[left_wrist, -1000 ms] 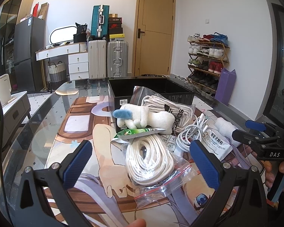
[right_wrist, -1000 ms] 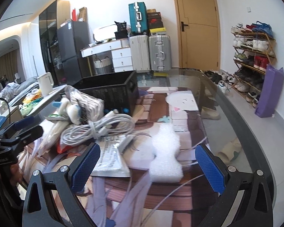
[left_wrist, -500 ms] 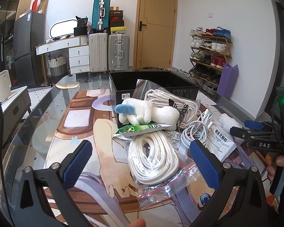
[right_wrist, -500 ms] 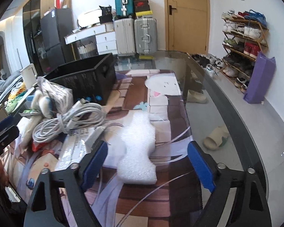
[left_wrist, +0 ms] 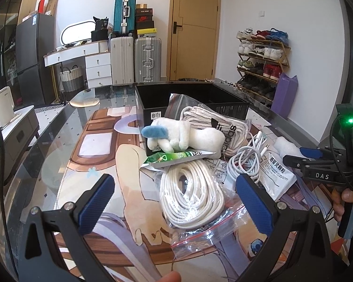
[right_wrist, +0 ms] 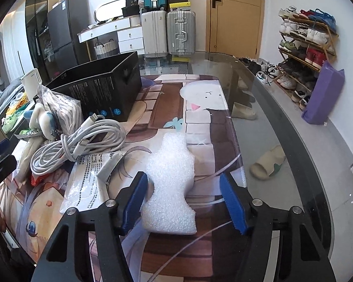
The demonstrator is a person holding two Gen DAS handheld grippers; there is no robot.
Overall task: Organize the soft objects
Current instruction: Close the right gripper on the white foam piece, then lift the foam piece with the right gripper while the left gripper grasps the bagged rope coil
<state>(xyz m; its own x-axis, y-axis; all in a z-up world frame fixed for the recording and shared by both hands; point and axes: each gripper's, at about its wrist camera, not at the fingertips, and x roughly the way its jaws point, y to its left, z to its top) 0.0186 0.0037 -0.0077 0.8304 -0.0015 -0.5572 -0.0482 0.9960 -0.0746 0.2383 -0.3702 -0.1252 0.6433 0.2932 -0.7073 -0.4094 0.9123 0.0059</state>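
The white foam piece (right_wrist: 170, 183) lies flat on the bench (right_wrist: 266, 108), on the printed cartoon mat (right_wrist: 200, 108), at the near right of the clutter. It is bubbly in texture, waisted in the middle and wider at both ends. The right gripper (right_wrist: 184, 202) straddles its near end; its jaws have just been closing, the foam is between them, the left blue pad sits at the foam's edge and the right pad stands apart, so nothing is clamped.

The left gripper (left_wrist: 174, 203) has its jaws wide around a coil of white rope (left_wrist: 191, 195) in a clear zip bag with a red seal line, gripping nothing.

Just beyond the rope, a green snack packet (left_wrist: 174, 158) lies under a white plush toy (left_wrist: 183, 137) with a blue ear. Behind it a bagged bundle of white cord (left_wrist: 226, 127) bears the "adidas" word and trefoil. To the right are a coiled white charging cable (right_wrist: 82, 145) and a white sachet (left_wrist: 276, 174) printed in Chinese characters. The far black box (right_wrist: 108, 89) stands open, with a small white label on its near face. In the left view the right gripper's body reads "DAS".
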